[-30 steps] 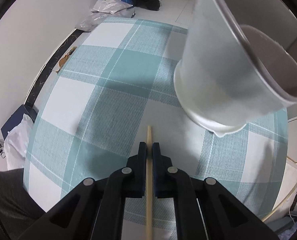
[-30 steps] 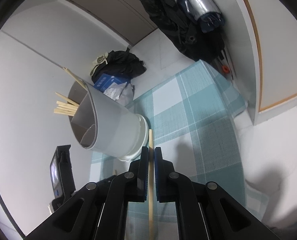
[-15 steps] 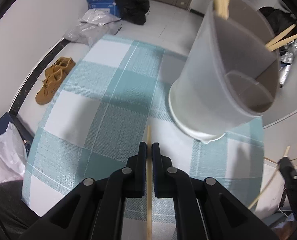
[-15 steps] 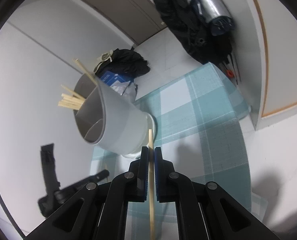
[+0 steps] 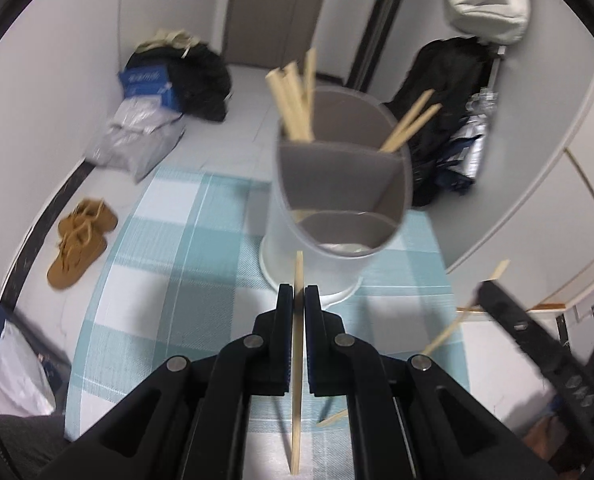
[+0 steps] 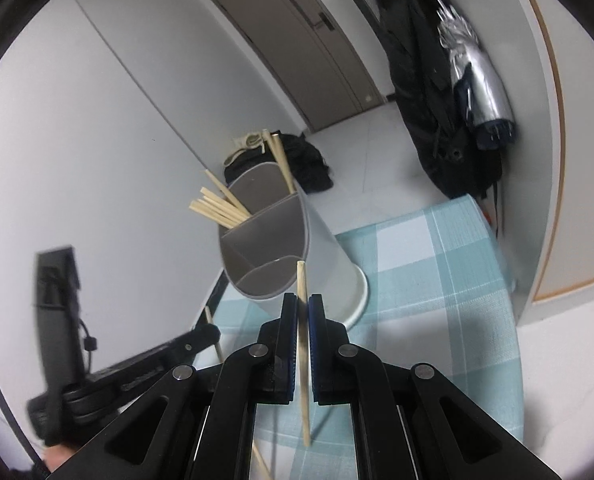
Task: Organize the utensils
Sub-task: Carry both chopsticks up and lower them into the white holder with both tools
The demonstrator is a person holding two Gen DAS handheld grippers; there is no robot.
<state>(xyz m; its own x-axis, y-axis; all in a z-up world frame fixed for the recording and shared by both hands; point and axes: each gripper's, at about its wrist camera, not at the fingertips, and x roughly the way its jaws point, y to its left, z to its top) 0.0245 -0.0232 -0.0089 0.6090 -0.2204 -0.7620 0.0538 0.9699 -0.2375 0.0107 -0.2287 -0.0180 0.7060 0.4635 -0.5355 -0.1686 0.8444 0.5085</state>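
A white utensil holder [image 5: 329, 216] with a grey divided inside stands on the teal checked tablecloth [image 5: 169, 264]; it also shows in the right wrist view [image 6: 297, 248]. Several wooden chopsticks [image 5: 295, 100] stick out of its far compartments. My left gripper [image 5: 298, 294] is shut on a chopstick [image 5: 297, 360] whose tip reaches the holder's near rim. My right gripper [image 6: 303, 302] is shut on another chopstick [image 6: 303, 344], its tip at the holder's near compartment. The right gripper shows at the right of the left wrist view [image 5: 493, 284] and the left gripper at the left of the right wrist view [image 6: 211, 330].
On the floor beyond the table lie brown shoes [image 5: 79, 236], a blue box [image 5: 147, 80], plastic bags [image 5: 137, 140] and black clothing [image 5: 201, 76]. Coats and an umbrella [image 6: 477, 80] hang at the right wall. A loose chopstick [image 5: 331, 418] lies on the cloth.
Both grippers have risen and tilted up, so the holder now shows from above its rim. Each chopstick tip has come to the holder's near edge. The grippers have moved closer together.
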